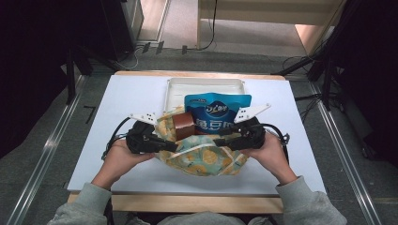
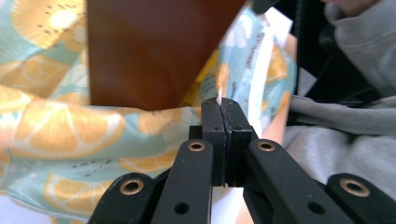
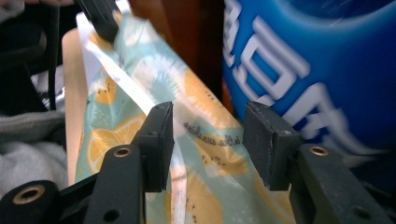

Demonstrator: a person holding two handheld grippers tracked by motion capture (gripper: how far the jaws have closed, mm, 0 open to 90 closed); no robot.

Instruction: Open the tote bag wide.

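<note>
Your left hand-held gripper [image 2: 223,116] is clamped on the fruit-print bag [image 1: 202,159] rim at the tabletop [image 1: 122,98] centre; your right hand-held gripper [image 3: 208,140] stands apart around the rim at 3 o'clock. Pull now and that side slips, tipping the blue pouch [image 1: 217,112]

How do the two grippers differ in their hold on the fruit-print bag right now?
The left gripper has its jaws shut on the bag's thin white-edged rim; the right gripper has its jaws apart, with bag fabric lying between the pads unpinched. The left works beside the brown pack, the right beside the blue pouch. Both are at the bag's mouth.
</note>
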